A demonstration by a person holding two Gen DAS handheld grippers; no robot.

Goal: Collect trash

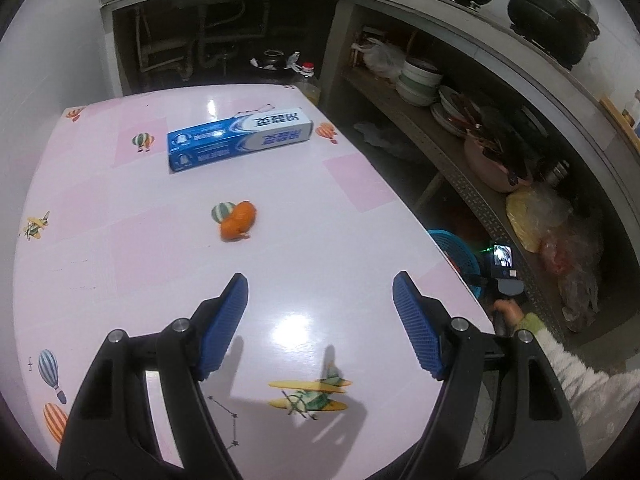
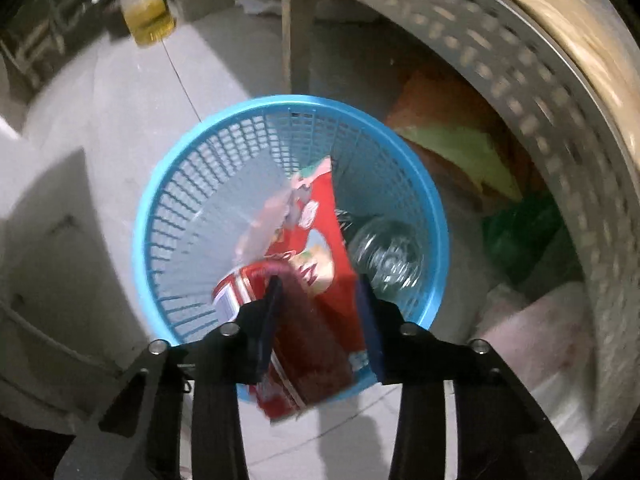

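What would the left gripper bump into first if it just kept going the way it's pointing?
Probably the bare pink tabletop just ahead of the open left gripper. The orange peel lies farther on, slightly left, though depth is uncertain.

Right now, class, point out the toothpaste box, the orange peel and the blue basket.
Toothpaste box (image 1: pixel 239 141), left wrist view, middle of its top face.
Orange peel (image 1: pixel 238 221), left wrist view, its centre.
Blue basket (image 2: pixel 192 140), right wrist view, upper-left rim.
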